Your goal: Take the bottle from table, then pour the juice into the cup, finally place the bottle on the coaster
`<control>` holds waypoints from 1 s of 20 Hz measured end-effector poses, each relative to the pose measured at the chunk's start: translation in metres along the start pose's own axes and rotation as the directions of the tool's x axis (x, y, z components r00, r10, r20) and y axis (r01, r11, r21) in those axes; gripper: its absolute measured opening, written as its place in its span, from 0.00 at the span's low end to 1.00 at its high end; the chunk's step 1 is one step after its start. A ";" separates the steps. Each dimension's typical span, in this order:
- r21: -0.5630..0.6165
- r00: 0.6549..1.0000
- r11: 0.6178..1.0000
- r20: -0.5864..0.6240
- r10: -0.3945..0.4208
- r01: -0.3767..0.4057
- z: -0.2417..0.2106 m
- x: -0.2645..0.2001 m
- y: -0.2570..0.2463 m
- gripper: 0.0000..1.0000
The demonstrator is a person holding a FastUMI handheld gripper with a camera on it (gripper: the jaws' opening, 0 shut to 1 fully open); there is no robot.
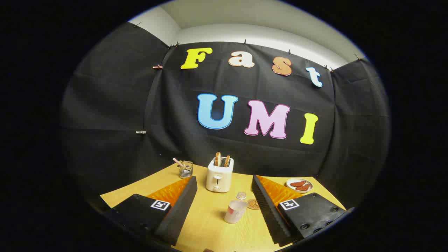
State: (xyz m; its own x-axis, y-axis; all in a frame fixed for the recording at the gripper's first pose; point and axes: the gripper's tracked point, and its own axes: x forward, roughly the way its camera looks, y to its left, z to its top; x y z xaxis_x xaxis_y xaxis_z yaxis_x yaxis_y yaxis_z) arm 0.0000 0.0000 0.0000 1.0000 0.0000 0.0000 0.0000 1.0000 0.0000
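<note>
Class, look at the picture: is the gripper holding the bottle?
No: the gripper is open, its fingers wide apart on either side of the cup, gripping nothing.

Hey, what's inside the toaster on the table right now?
Two browned slices of bread stick up out of the toaster, which stands beyond the open gripper. Their lower halves sit down in the slots, hidden by the toaster's body.

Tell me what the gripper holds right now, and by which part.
Nothing. The gripper is open, fingers spread wide apart above the table; the cup stands between them untouched, with the bottle and coaster just beyond.
</note>
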 end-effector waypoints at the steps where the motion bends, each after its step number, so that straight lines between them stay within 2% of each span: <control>1: 0.009 1.000 1.000 0.000 0.007 -0.007 -0.002 0.001 -0.003 0.97; 3: 0.039 1.000 0.999 -0.012 0.015 -0.015 -0.009 0.002 -0.009 0.97; 9: 0.065 0.999 0.997 -0.040 -0.029 0.031 -0.018 -0.002 -0.039 0.97; 13: 0.122 0.999 0.992 -0.035 -0.040 0.044 -0.013 -0.003 -0.045 0.97; 16: 0.109 0.997 0.991 -0.041 -0.067 0.071 -0.016 0.000 -0.050 0.97; 20: 0.056 0.997 0.997 -0.053 -0.054 0.057 -0.021 0.010 -0.047 0.97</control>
State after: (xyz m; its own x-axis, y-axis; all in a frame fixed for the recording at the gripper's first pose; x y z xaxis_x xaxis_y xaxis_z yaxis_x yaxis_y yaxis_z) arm 0.0101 -0.0471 -0.0205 0.9971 -0.0542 -0.0529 0.0571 0.9968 0.0564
